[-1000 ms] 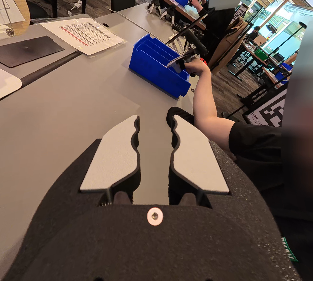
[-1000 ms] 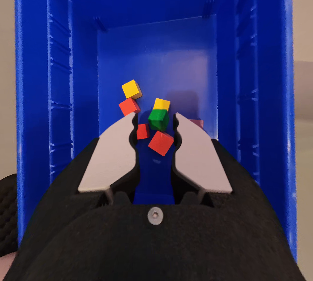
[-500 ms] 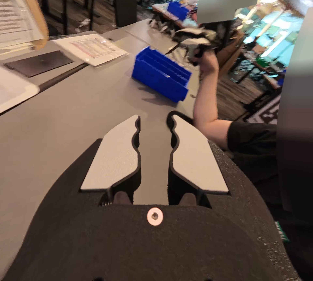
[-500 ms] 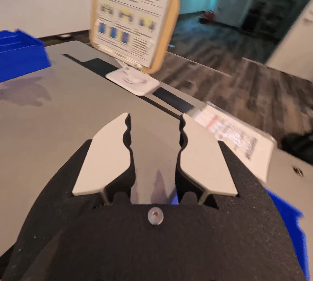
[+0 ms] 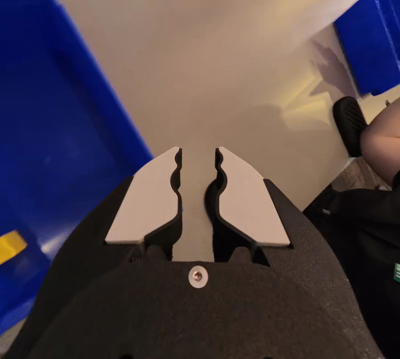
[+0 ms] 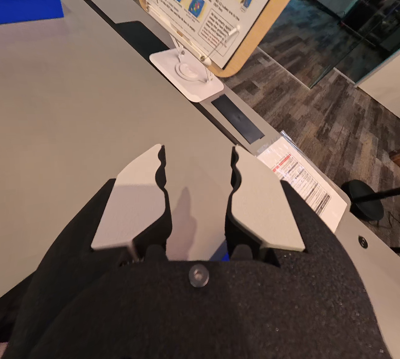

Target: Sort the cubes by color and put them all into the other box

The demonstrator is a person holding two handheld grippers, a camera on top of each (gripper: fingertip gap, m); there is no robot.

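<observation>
Both your claws are empty: left gripper jaws part-open w/ a narrow gap, right gripper wider. Only one cube shows, a yellow cube in the blue bin just left of the left claw, low and behind its tips. Probably light, rigid, smooth-faced; pinch two opposite flat faces. Second blue bin sits far right.

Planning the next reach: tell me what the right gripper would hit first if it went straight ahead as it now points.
Probably the bare grey table: the open right gripper tilts down toward it, nothing between. The white stand base lies beyond, slightly right.
</observation>
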